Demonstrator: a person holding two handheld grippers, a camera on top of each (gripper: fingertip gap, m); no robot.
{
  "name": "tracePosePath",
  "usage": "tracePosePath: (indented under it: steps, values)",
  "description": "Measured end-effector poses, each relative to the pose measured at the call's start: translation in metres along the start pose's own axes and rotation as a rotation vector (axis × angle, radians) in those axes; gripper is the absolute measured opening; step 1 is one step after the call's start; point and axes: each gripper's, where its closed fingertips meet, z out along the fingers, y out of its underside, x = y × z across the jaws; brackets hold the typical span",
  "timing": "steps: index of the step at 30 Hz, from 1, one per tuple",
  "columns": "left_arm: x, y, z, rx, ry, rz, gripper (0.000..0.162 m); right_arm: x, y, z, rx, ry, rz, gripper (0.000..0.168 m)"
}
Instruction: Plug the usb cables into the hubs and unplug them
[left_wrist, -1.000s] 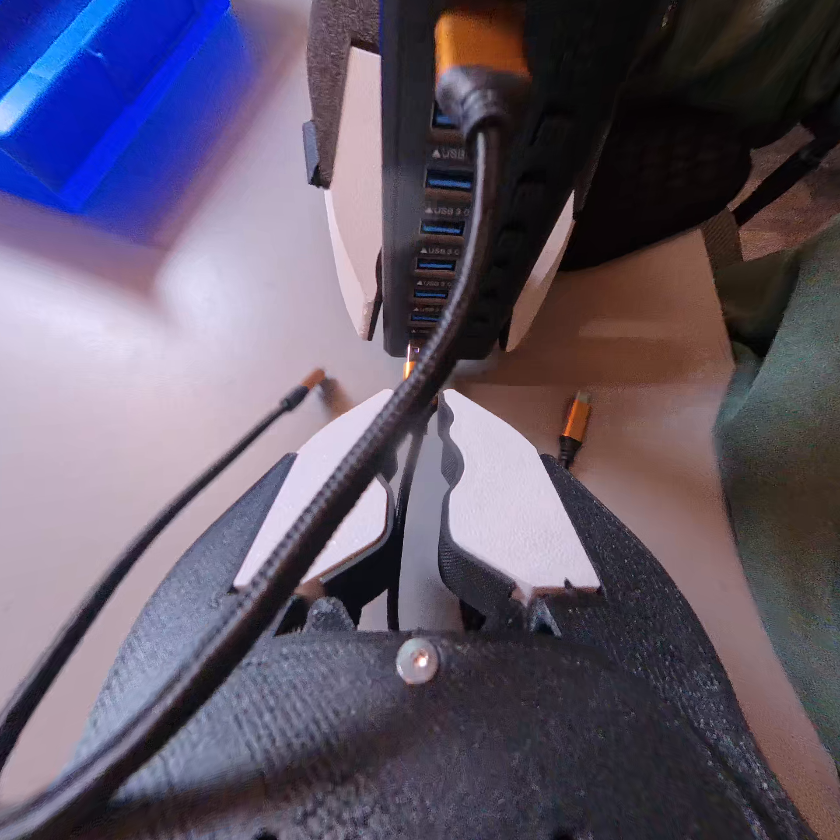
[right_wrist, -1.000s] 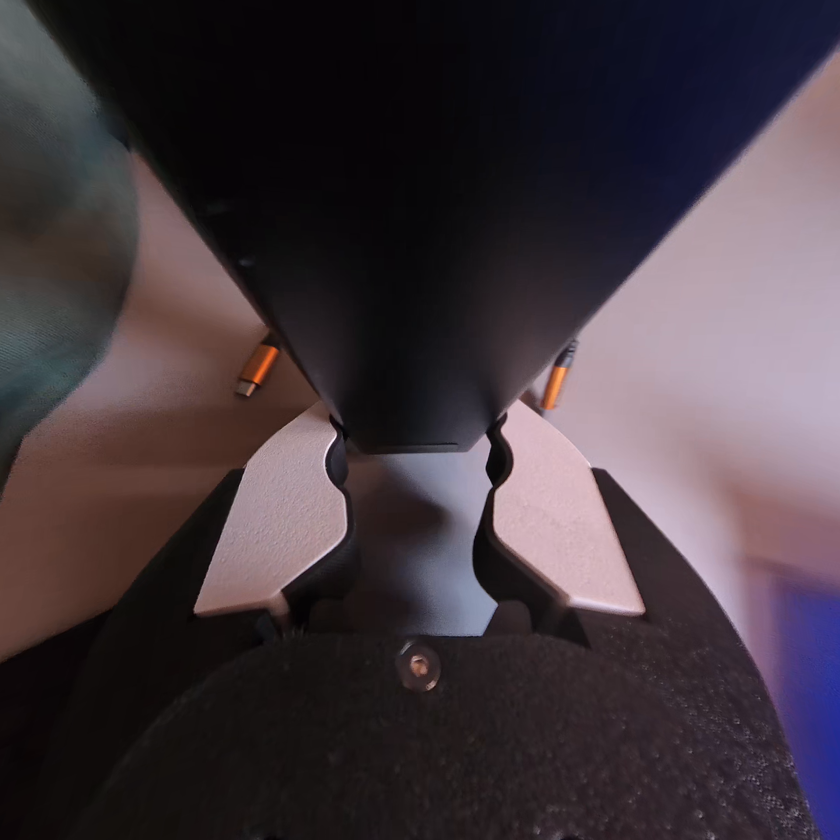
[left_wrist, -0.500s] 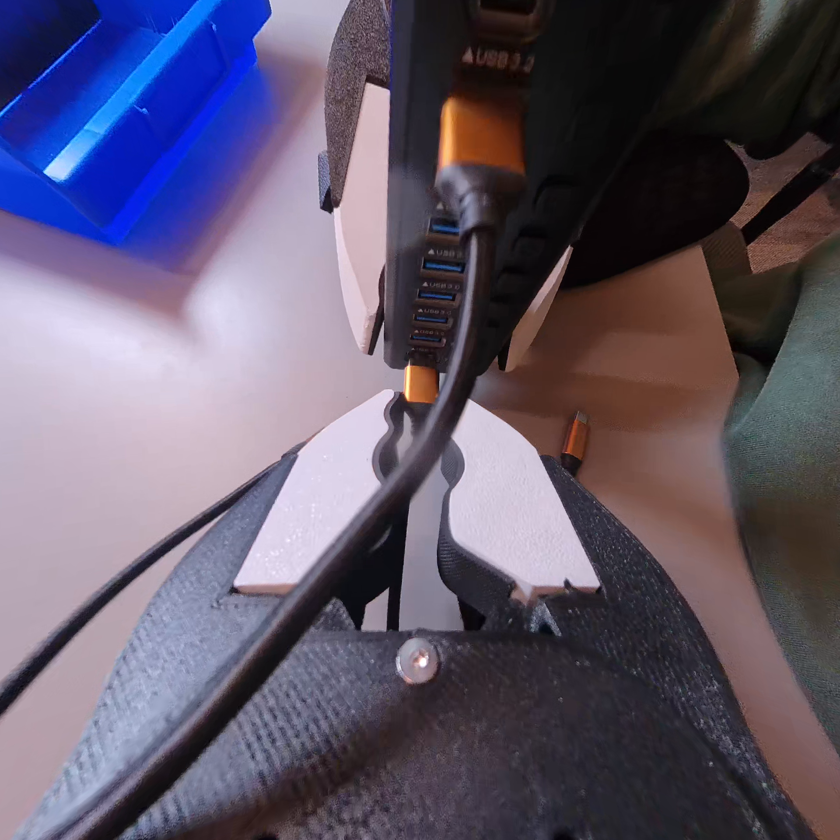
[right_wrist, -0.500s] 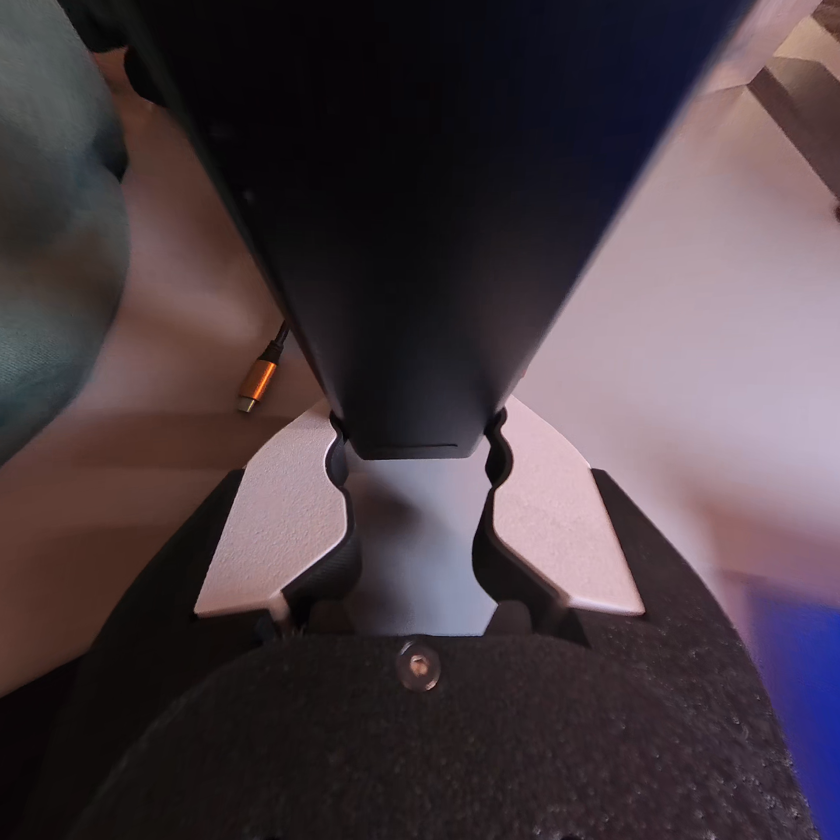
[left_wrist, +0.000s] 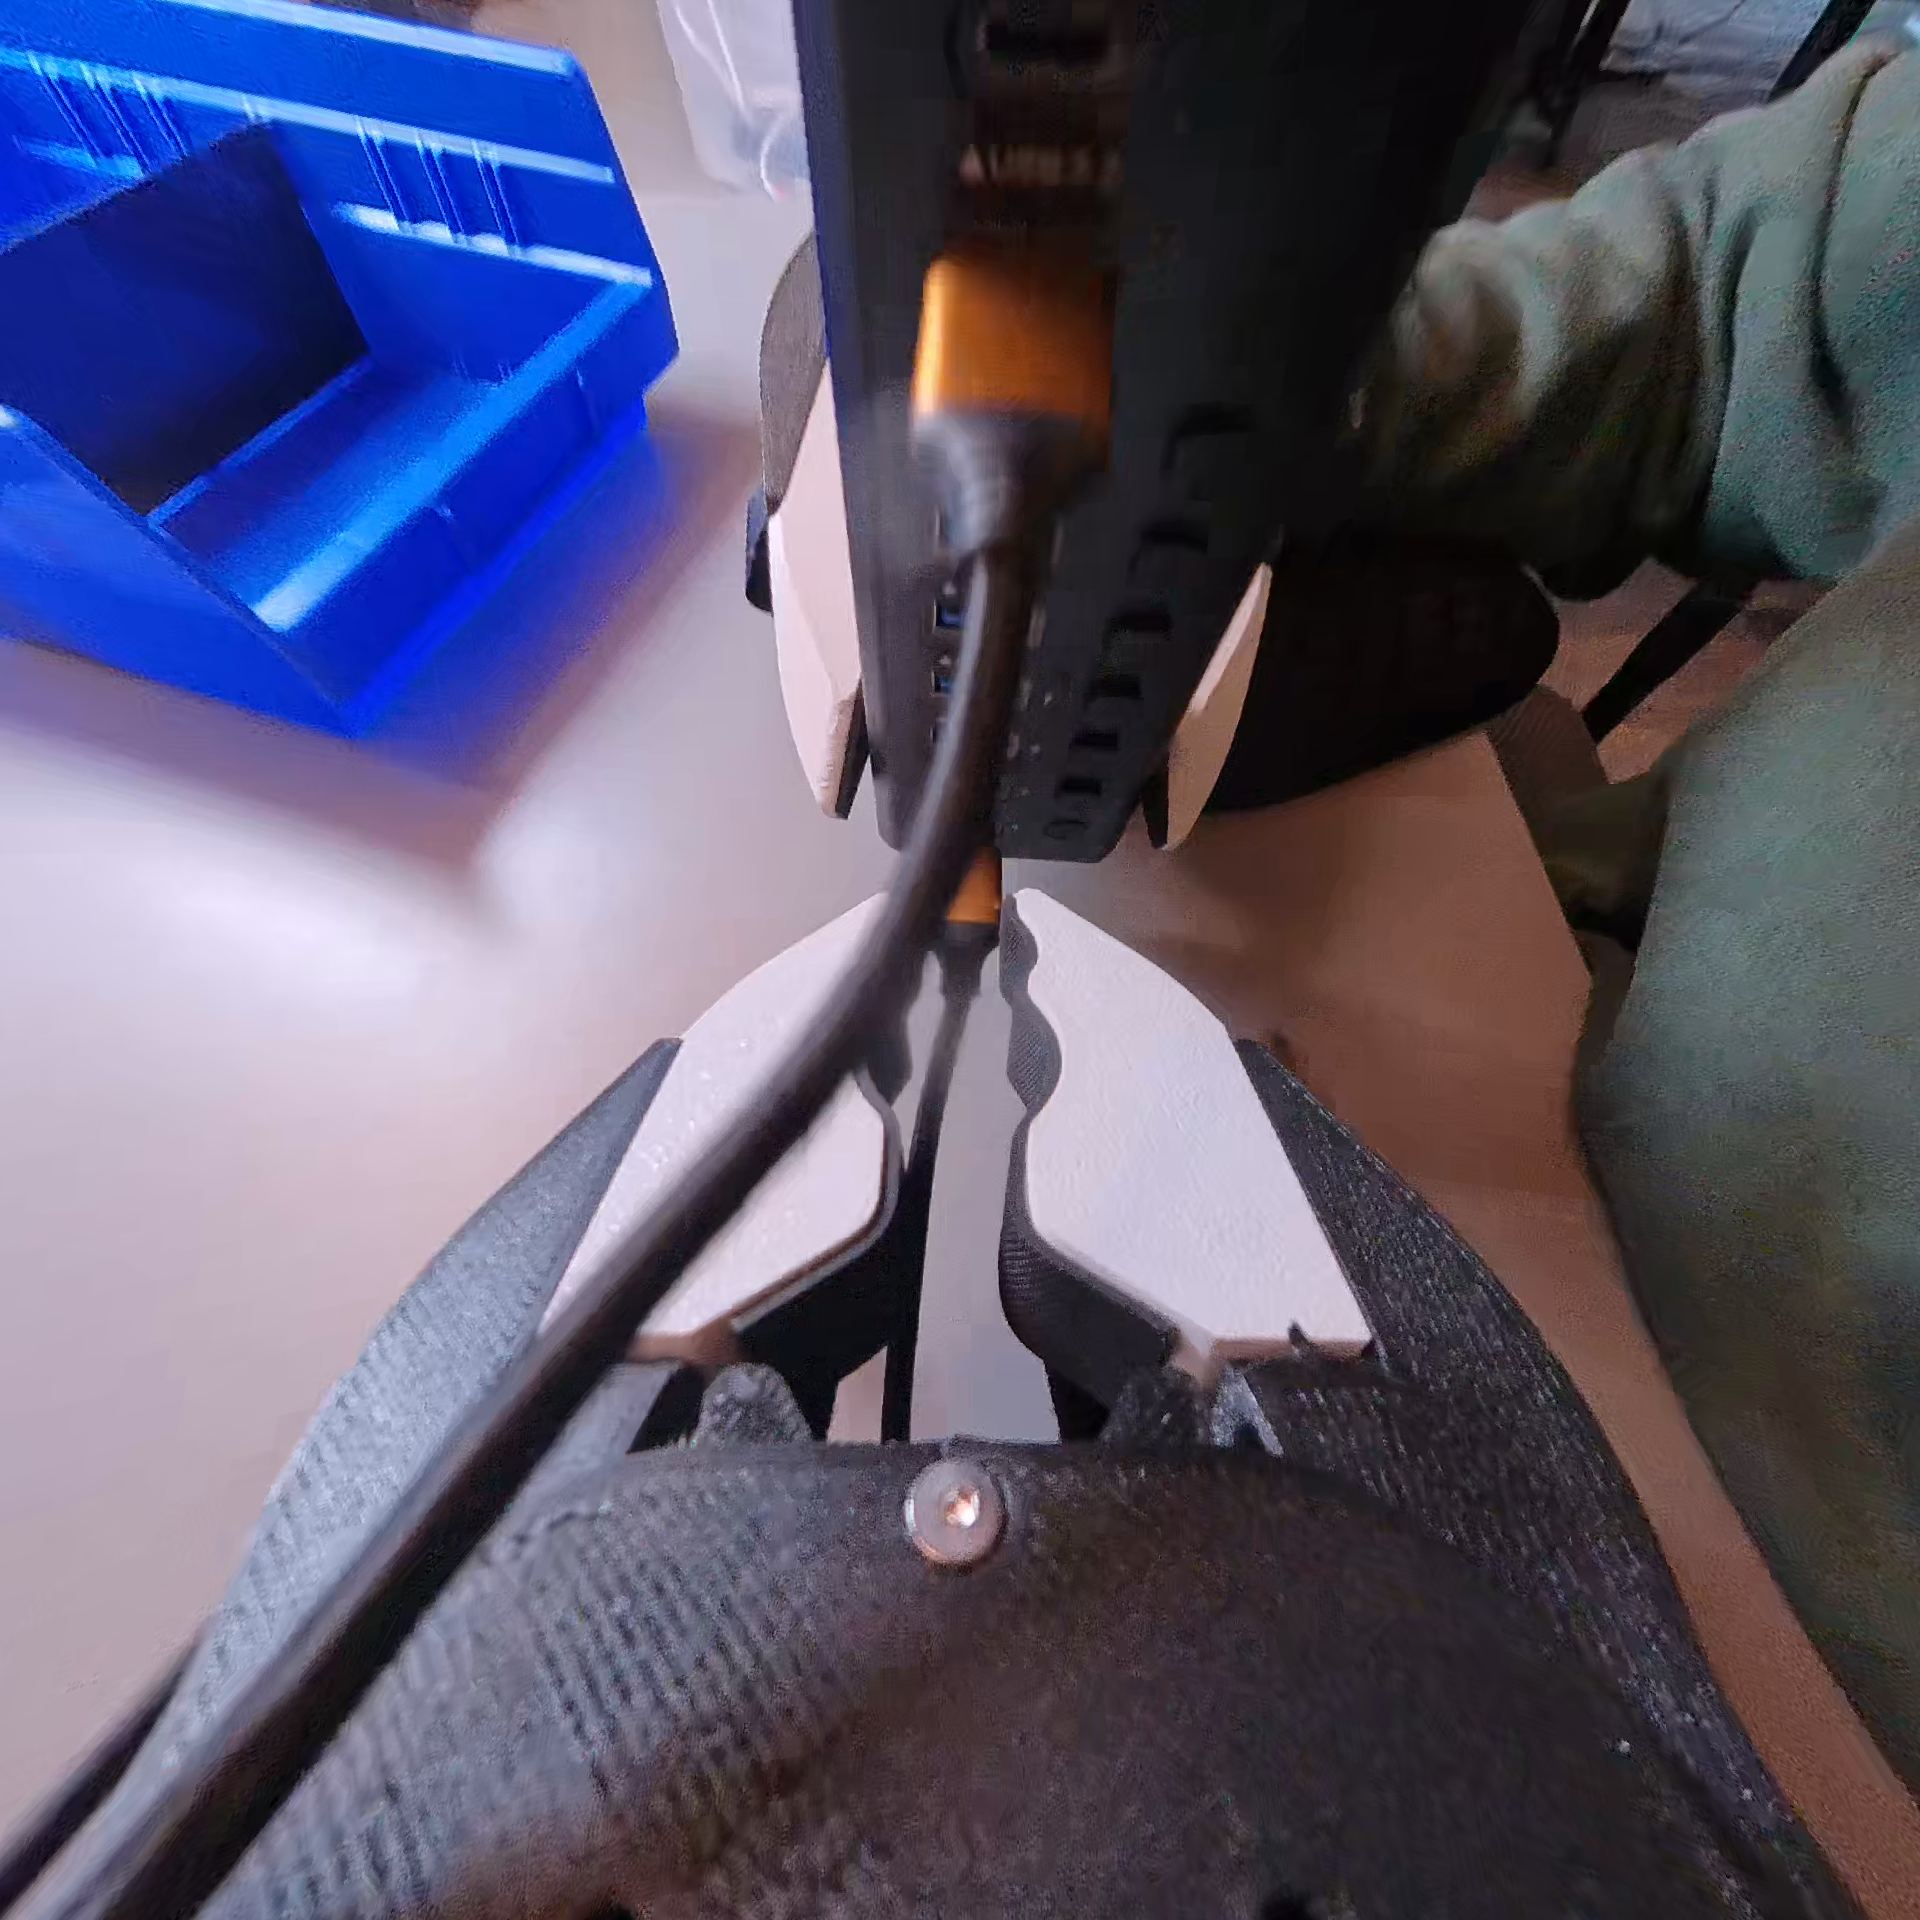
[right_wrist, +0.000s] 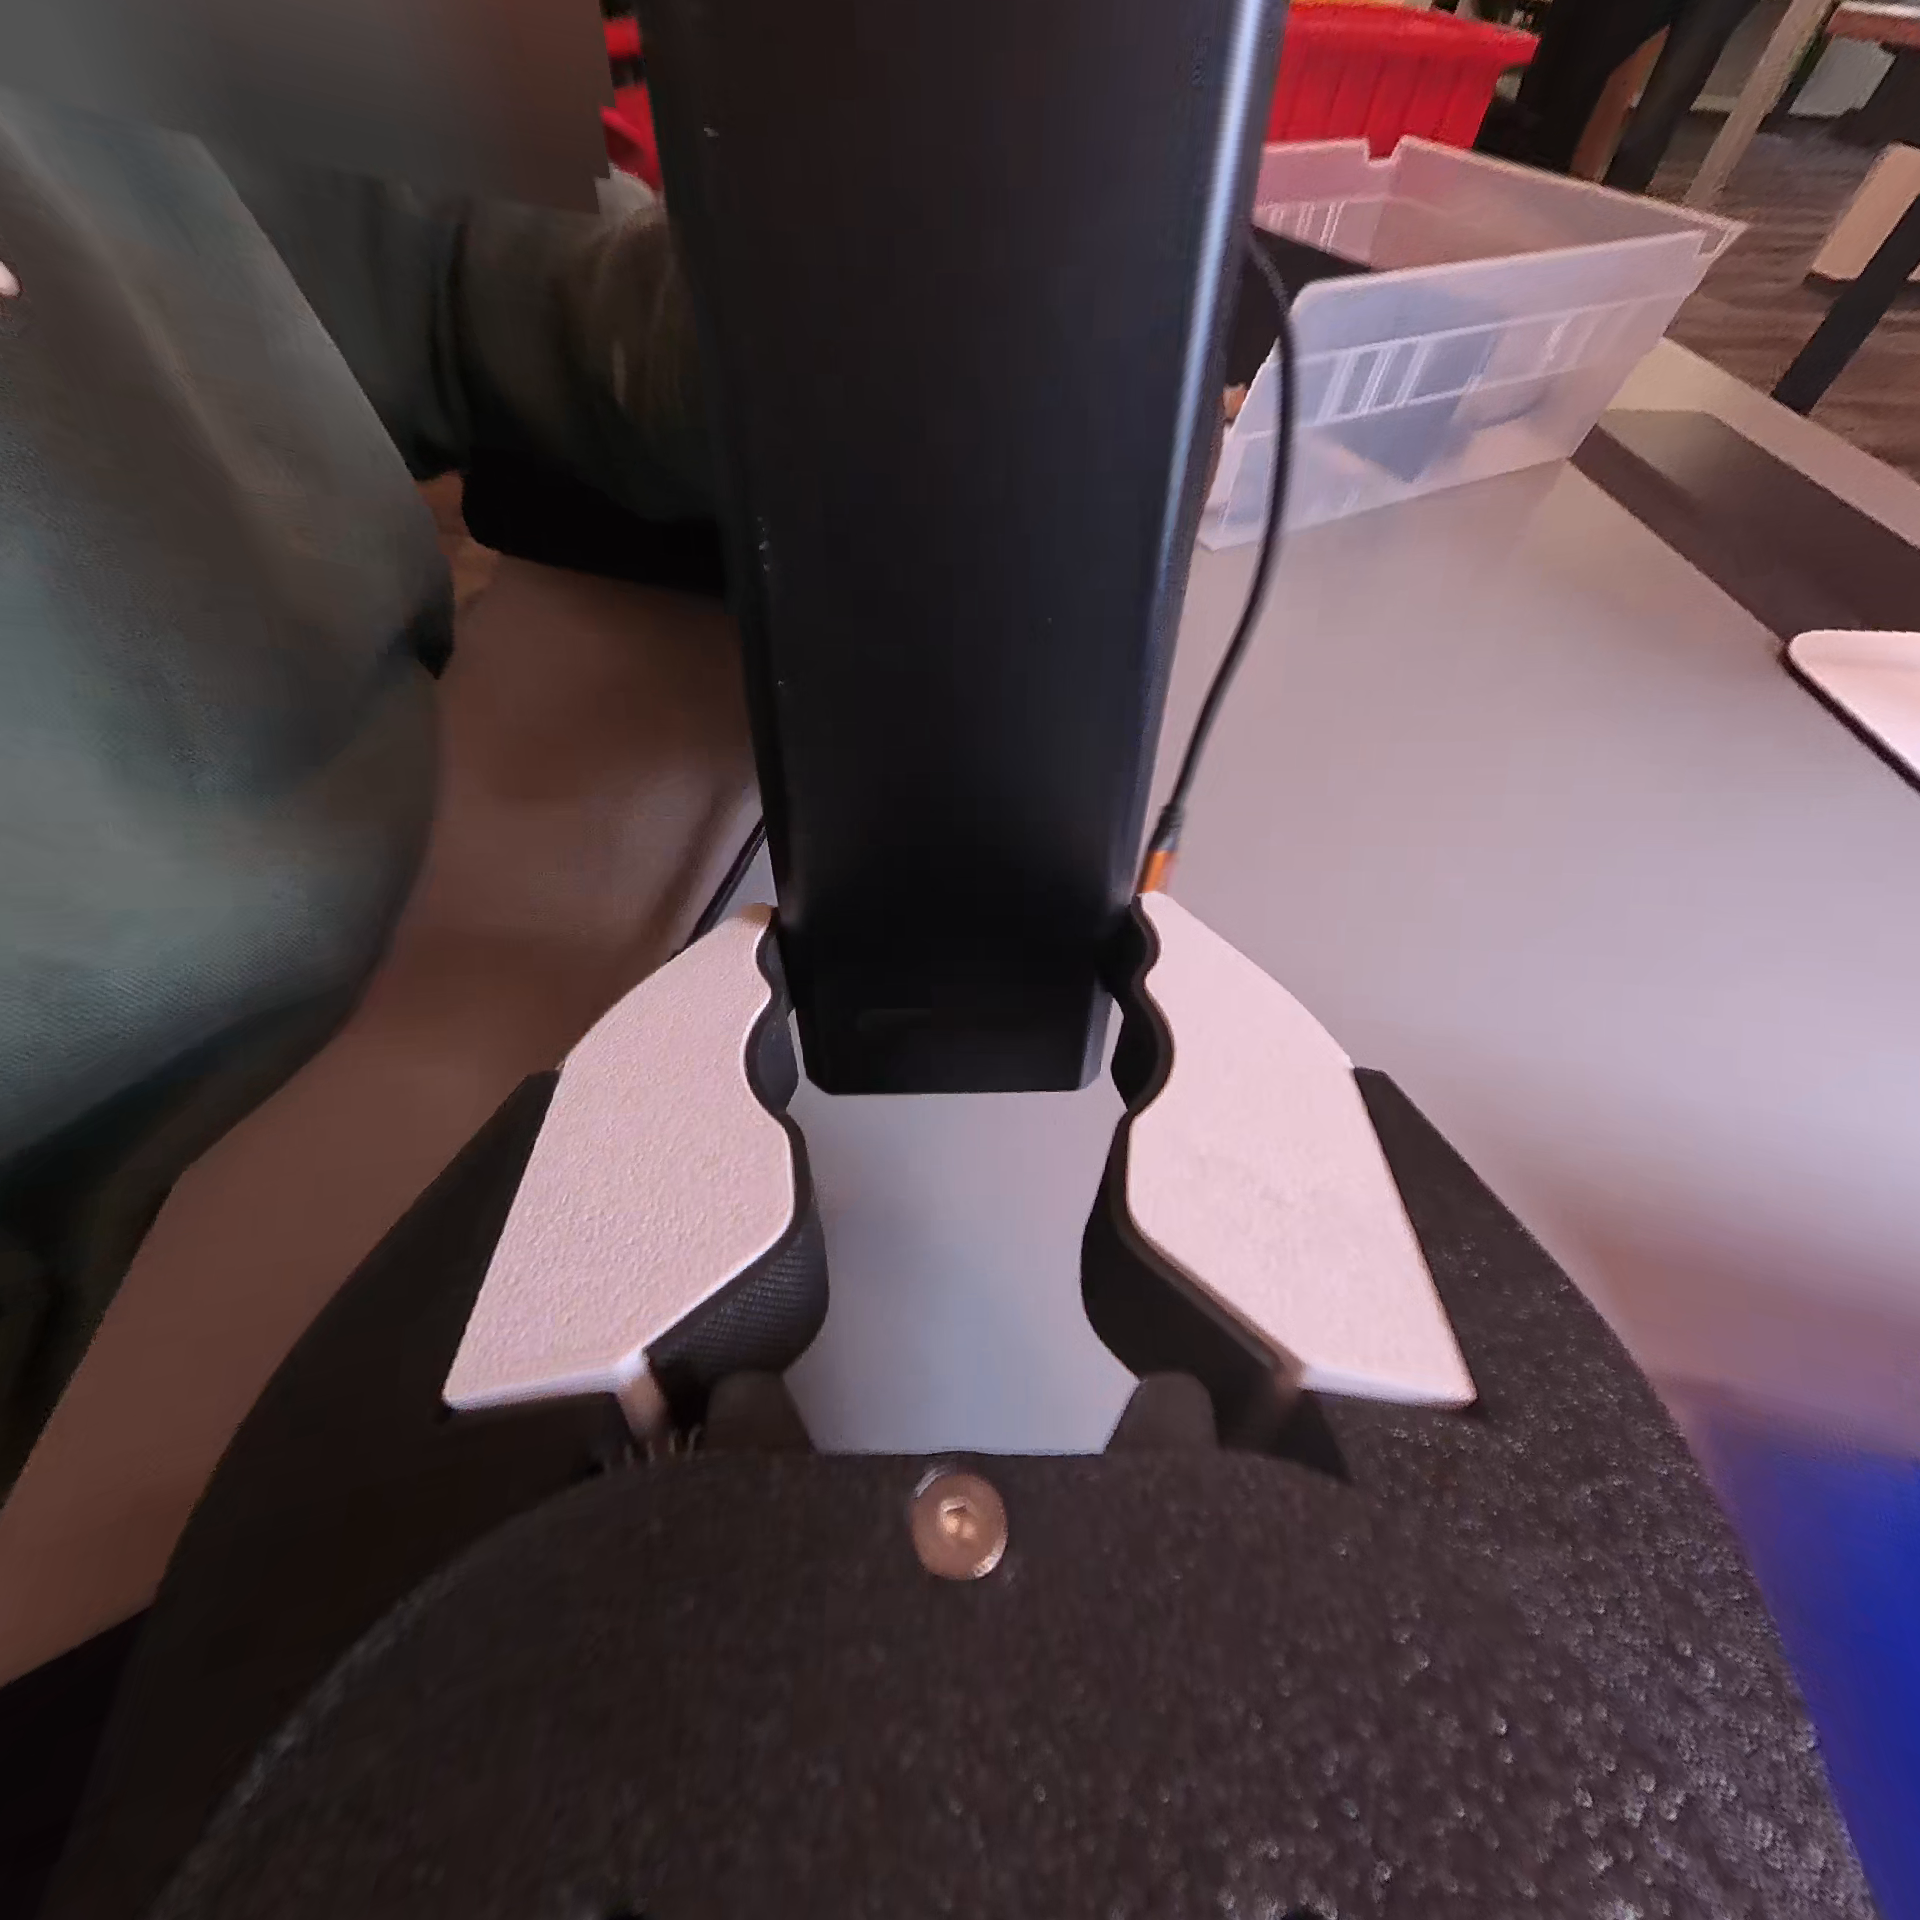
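two claws meet: right claw (right_wrist: 954, 997) clenches hub (right_wrist: 935, 520), left claw (left_wrist: 971, 920) pinches orange plug (left_wrist: 977, 896) at its end.

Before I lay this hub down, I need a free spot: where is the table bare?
Bare table lies right of the hub, bordered by the clear bin behind. More lies between the blue bin and the left gripper. It is crowded around the hub: cables, both grippers, a sleeve.

White-fingered black tool (left_wrist: 961, 914), silver screw (left_wrist: 954, 1510), green sleeve (left_wrist: 1662, 343)
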Motion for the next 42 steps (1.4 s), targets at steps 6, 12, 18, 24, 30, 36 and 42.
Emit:
tracePosePath:
  steps: [6, 12, 18, 24, 30, 36, 42]
  values:
    - [0.004, -0.009, -0.003, 0.039, 0.009, 0.019, 0.015, -0.003, -0.003, -0.004, 0.054, -0.027, 0.022, 0.061]
    - [0.008, -0.036, -0.010, 0.216, 0.032, -0.019, 0.015, -0.004, -0.039, -0.022, 0.315, -0.093, 0.100, 0.061]
    - [0.006, -0.065, -0.021, 0.396, 0.044, -0.106, 0.014, 0.000, -0.064, -0.036, 0.470, -0.093, 0.137, 0.061]
    - [0.004, -0.082, -0.029, 0.409, 0.002, -0.080, 0.014, 0.001, -0.065, -0.035, 0.514, -0.091, 0.186, 0.061]
    - [0.007, -0.078, -0.030, 0.320, -0.028, -0.058, 0.014, 0.001, -0.072, -0.038, 0.581, -0.140, 0.240, 0.060]
    - [0.008, -0.075, -0.029, 0.228, -0.073, -0.042, 0.015, 0.001, -0.074, -0.037, 0.591, -0.150, 0.256, 0.060]
    - [0.018, -0.053, -0.020, 0.092, -0.019, -0.068, 0.021, -0.005, -0.073, -0.029, 0.547, -0.153, 0.213, 0.060]
